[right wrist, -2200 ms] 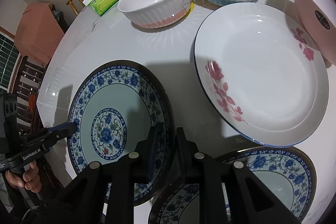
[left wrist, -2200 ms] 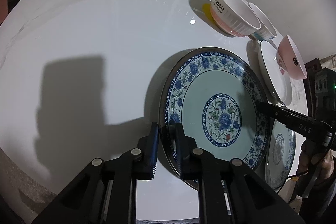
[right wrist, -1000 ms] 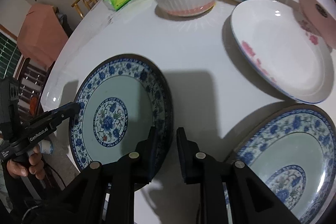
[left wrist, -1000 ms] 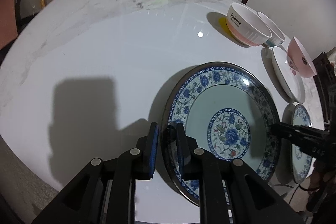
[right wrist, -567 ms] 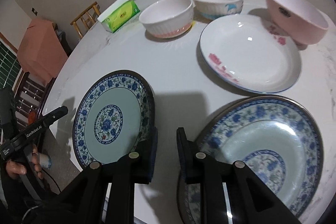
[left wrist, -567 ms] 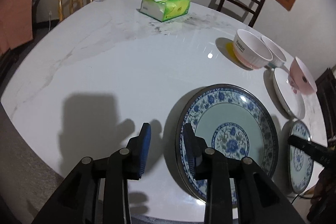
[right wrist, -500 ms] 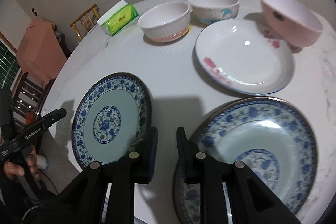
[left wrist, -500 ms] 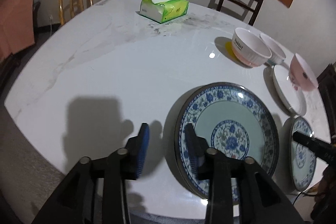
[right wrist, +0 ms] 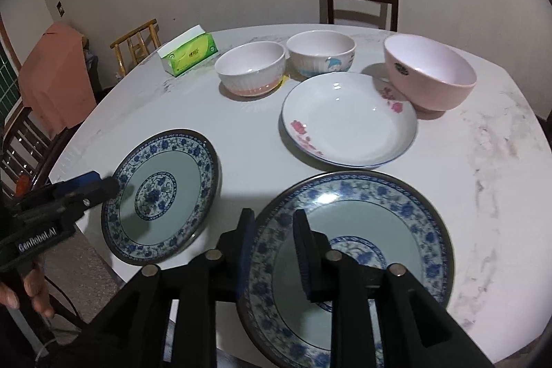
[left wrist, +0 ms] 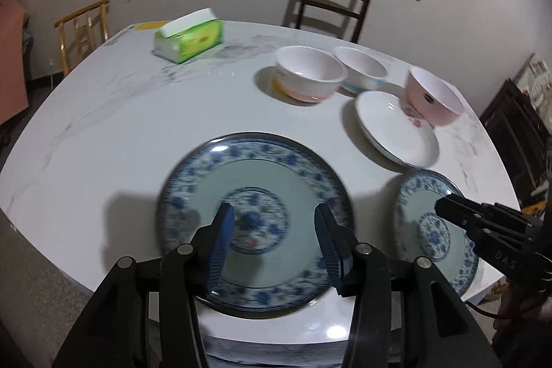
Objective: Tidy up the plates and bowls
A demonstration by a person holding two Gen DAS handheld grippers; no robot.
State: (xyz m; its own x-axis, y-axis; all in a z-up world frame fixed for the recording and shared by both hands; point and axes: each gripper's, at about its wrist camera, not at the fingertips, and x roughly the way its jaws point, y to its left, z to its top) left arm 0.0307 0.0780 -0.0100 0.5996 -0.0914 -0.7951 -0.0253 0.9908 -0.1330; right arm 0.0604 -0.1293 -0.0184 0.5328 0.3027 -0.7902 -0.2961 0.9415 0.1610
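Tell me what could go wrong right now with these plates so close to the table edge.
1. The left blue plate sits right at the table edge, seemingly slightly past it; a nudge from the opening left gripper above it might tip it off.
2. The right blue plate also lies near the edge, and the right gripper, its jaws opening over the rim, could catch it.
3. The pink bowl leans on the white plate; moving either could upset the other.

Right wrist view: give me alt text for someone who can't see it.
The right gripper, jaws opening and empty, hangs over the rim of a blue-patterned plate near the white table edge. A matching plate lies left by the left gripper; behind are a white flowered plate, three bowls and a green tissue pack.
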